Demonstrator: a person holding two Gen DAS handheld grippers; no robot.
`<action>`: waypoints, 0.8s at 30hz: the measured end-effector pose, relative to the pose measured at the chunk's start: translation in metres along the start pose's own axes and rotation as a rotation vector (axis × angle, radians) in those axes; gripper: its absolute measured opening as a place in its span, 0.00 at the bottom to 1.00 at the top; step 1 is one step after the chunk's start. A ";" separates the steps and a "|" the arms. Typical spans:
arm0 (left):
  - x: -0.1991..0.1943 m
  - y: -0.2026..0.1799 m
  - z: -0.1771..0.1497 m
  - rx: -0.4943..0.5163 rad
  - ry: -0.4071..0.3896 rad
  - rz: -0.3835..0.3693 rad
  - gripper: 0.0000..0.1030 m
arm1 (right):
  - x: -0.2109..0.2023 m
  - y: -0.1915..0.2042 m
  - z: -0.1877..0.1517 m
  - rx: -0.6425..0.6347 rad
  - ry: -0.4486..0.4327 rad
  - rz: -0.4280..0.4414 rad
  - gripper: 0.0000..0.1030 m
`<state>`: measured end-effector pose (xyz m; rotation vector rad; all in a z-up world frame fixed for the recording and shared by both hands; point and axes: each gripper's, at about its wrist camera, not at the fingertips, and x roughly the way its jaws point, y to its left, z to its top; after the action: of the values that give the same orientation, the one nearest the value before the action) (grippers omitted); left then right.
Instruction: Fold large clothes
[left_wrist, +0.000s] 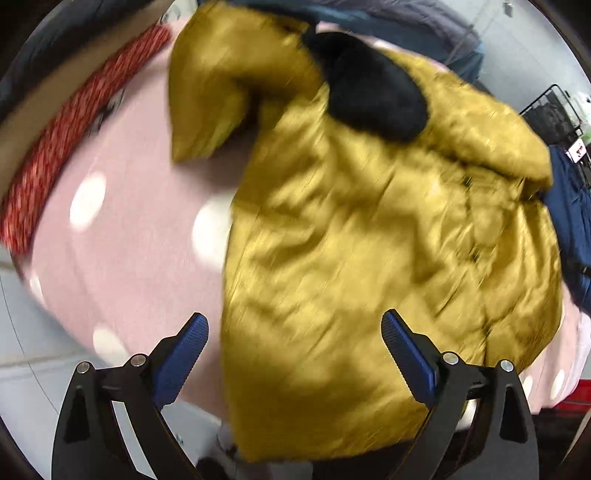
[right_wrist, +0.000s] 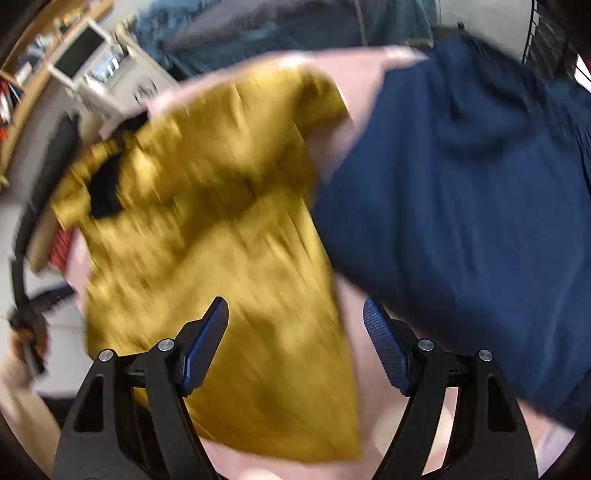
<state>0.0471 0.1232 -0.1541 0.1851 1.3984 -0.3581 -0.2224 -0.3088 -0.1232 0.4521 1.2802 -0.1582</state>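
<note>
While both views are smeared by motion blur, the mustard-yellow padded jacket with a black furry collar (left_wrist: 369, 236) reads clearly enough: it lies on the glossy pale pink tabletop (left_wrist: 122, 236), filling the centre and 3 o'clock side of the left wrist view. One sleeve is folded in across the body at about 11 o'clock there. The collar sits at 1 o'clock. The hem end nearest the cameras looks flat and roughly squared.

Judgement: folding is part done. Sleeves seem tucked; the body still lies long, so a crosswise fold or two is left.

Left gripper (left_wrist: 295, 354): jaws spread wide, nothing between the pads, poised above the jacket's near edge. Right gripper (right_wrist: 295, 347): jaws also apart, empty, over the hem corner.

A dark navy blue fabric garment (right_wrist: 461, 184) lies heaped at 2 o'clock in the right wrist view, just beside the jacket, waiting.

Surface: shiny, with ceiling lights reflected as white spots. A red patterned strip (left_wrist: 74, 140) runs along the table's far edge at 10 o'clock. Room: grey floor, black wire rack (left_wrist: 554, 114) at 2 o'clock, cluttered wooden shelf in the right view at 10 o'clock.
</note>
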 end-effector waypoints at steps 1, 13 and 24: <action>0.005 0.005 -0.009 -0.007 0.020 -0.011 0.90 | 0.007 -0.007 -0.010 0.005 0.026 -0.020 0.73; 0.042 -0.006 -0.044 0.027 0.087 -0.026 0.16 | 0.032 -0.004 -0.073 0.123 0.167 0.103 0.09; 0.044 0.008 -0.069 0.143 0.163 0.000 0.13 | 0.027 0.023 -0.176 0.086 0.389 0.074 0.06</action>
<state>-0.0085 0.1481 -0.2092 0.3375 1.5339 -0.4511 -0.3626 -0.2120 -0.1804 0.6244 1.6386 -0.0641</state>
